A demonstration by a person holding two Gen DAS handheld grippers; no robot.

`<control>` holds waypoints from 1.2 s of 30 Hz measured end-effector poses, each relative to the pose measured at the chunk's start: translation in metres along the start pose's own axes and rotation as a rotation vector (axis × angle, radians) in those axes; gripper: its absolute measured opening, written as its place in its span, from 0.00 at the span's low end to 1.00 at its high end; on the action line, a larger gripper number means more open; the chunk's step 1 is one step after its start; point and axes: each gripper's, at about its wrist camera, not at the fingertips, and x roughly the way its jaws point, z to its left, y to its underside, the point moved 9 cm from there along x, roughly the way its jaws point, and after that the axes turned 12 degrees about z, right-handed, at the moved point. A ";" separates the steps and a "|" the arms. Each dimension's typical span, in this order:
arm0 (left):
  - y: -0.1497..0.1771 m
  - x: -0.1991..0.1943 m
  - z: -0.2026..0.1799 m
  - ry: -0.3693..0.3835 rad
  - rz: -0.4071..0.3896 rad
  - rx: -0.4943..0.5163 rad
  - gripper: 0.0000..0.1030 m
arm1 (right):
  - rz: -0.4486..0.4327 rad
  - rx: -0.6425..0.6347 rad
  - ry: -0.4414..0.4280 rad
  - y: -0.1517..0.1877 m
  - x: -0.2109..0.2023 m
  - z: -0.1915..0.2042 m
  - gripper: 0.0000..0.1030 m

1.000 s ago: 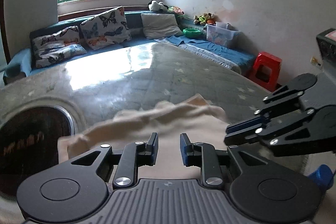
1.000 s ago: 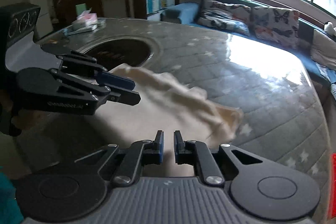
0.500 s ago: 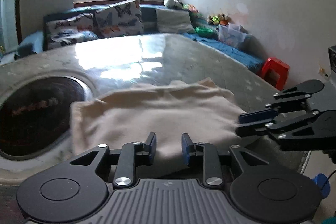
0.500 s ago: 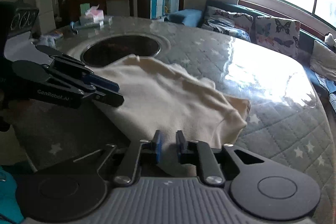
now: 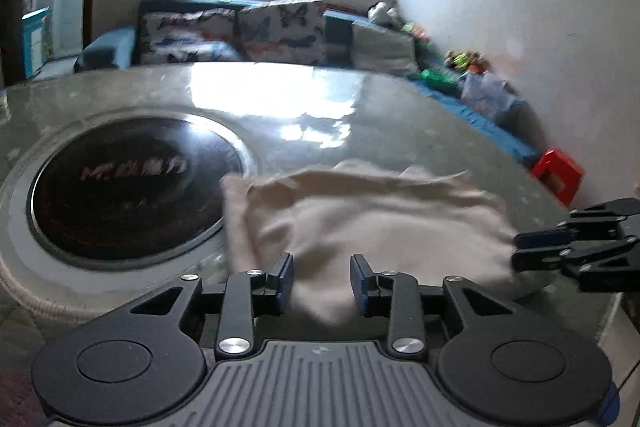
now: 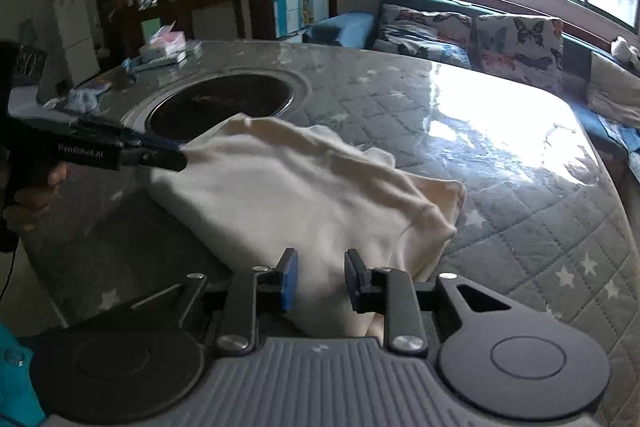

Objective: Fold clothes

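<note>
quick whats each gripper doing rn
Left gripper: tongs open, cream garment showing in the gap.
Right gripper: tongs open, same garment in the gap.

A cream-coloured, soft knit garment (image 6: 304,195) lies rumpled and partly folded on the grey quilted, star-patterned table (image 6: 520,227), its far edge just beside the dark round inset (image 5: 128,187), its near edge drooping over the table's rim.
</note>
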 end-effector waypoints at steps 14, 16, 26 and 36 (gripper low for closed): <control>-0.025 0.021 0.009 -0.036 0.032 0.020 0.34 | 0.030 0.119 0.032 -0.018 0.027 -0.046 0.25; -0.027 0.022 0.011 -0.035 0.039 0.029 0.36 | 0.033 0.133 0.034 -0.021 0.028 -0.051 0.24; -0.066 0.041 -0.008 -0.050 0.025 0.100 0.34 | -0.005 0.071 0.039 -0.061 0.034 -0.042 0.24; -0.077 0.066 -0.005 -0.072 0.055 0.101 0.35 | 0.009 0.077 0.071 -0.079 0.068 -0.041 0.23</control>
